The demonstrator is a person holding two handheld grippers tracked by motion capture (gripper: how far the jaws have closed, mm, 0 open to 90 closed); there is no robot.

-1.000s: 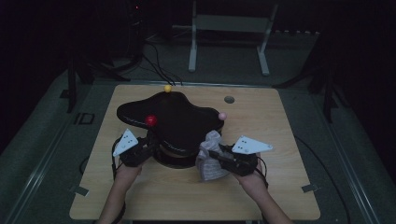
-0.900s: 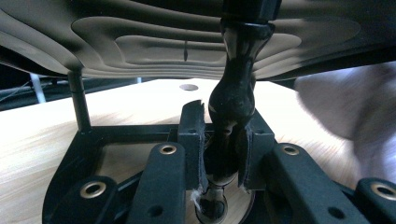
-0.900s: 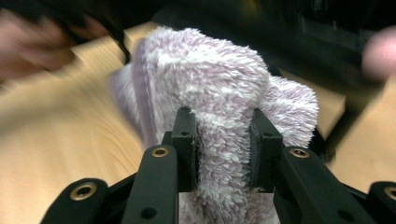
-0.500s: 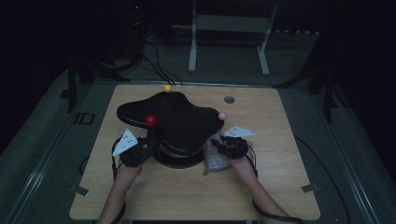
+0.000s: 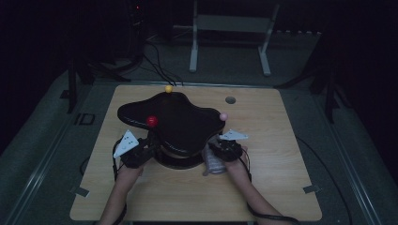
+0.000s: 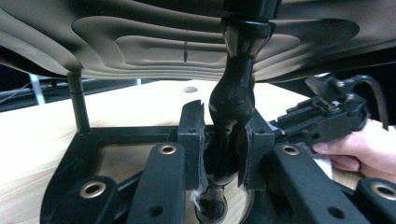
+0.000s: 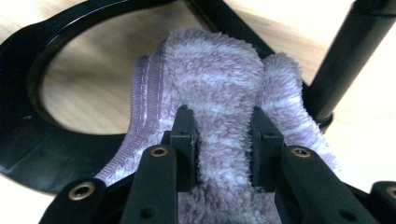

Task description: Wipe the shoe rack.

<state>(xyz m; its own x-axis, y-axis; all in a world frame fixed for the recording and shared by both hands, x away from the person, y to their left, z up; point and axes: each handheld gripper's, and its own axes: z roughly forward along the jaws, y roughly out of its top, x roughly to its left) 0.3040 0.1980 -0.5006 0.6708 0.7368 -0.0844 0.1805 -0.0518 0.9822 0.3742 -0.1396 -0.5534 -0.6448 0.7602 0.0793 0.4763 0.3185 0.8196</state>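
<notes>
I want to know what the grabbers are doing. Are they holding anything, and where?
The left gripper clamps the black stand's centre post low down. The right gripper pinches a bunched fold of the fluffy purple cloth.

A light wooden surface [image 5: 281,187] with rounded corners carries a black stand [image 5: 180,161] near its middle; the stand's ring base rests flat on the wood (its wavy black top hides most of it from above). A pale lilac towel [image 5: 213,161] lies against the base's right side. A small round hole [image 5: 230,100] sits toward the far edge.
</notes>
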